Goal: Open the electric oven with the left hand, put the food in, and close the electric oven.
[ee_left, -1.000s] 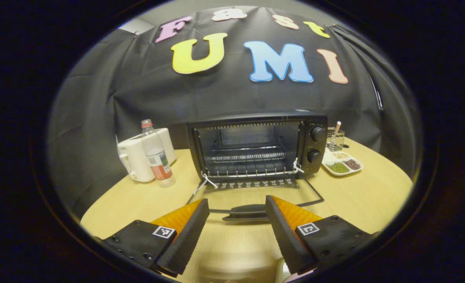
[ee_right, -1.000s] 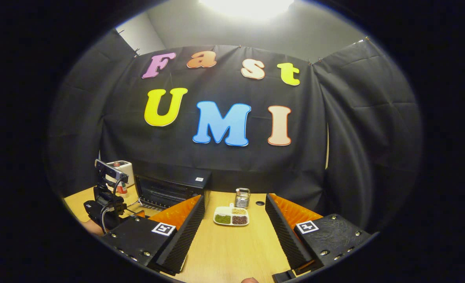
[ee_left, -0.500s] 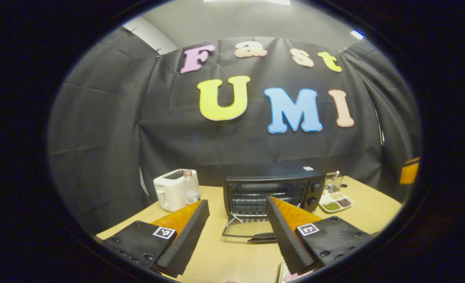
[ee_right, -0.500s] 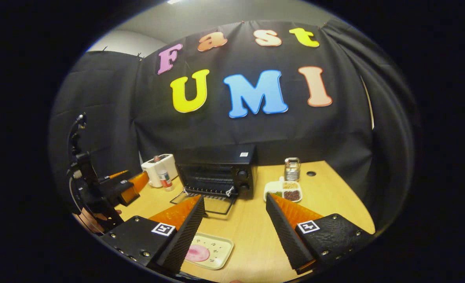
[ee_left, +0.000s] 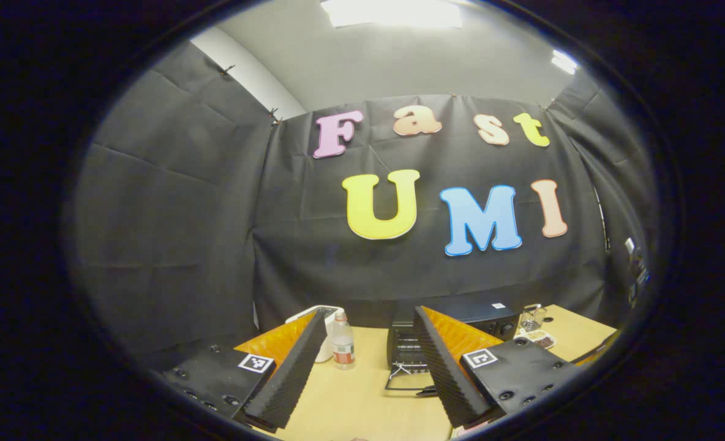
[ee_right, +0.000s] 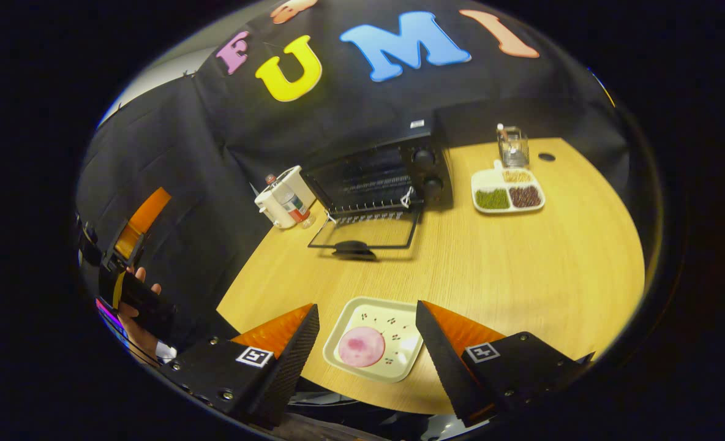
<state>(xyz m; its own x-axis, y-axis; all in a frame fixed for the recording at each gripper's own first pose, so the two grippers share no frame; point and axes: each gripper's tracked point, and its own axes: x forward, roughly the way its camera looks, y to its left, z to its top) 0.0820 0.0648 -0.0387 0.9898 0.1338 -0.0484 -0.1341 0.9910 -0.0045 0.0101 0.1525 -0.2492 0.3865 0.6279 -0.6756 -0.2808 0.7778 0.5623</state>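
Already the toaster oven (ee_right: 393,174) stands at the far side of the round wooden table (ee_right: 522,269) with its glass door (ee_right: 362,236) dropped flat, so by the look of things the opening step is done and fetching the food is in hand. The right gripper (ee_right: 367,334) hangs with fingers wide apart, holding nothing, above the small square plate (ee_right: 399,343) at the near edge, which carries a pink round slice of food (ee_right: 362,346). The left gripper (ee_left: 367,361) is raised off to the left, also spread wide and empty. Next, the right gripper likely must lower, close on the plate's rim, and carry it level to the oven's rack.
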